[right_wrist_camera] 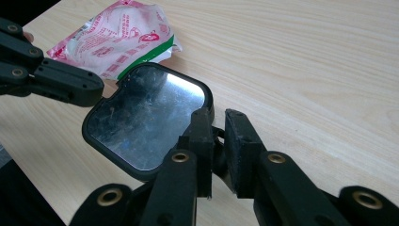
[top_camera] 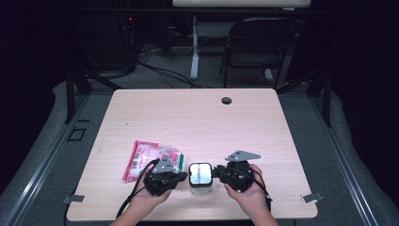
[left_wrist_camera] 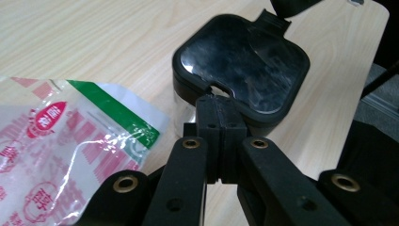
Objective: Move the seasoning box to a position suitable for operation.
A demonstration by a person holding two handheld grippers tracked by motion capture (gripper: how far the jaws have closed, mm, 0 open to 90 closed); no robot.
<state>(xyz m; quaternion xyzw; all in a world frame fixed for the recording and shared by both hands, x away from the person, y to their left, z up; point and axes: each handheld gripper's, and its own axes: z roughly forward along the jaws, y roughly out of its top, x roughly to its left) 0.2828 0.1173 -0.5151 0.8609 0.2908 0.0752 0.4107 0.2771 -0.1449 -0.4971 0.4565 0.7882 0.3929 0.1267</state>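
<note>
Jaws of the left gripper [left_wrist_camera: 220, 123] are pressed together at the container [left_wrist_camera: 241, 70] rim; right gripper [right_wrist_camera: 217, 141] jaws stand parted around its opposite tab. Rigid, glossy lid probably slips; grip the tabs.

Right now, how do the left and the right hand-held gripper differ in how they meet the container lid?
The left hand-held gripper has its jaws pressed together at the lid edge; the right hand-held gripper shows a gap between its jaws, around a small tab. The left one lies beside the pink bag; the right one is on the opposite side. Both reach the same lid, each held in a hand.
</note>
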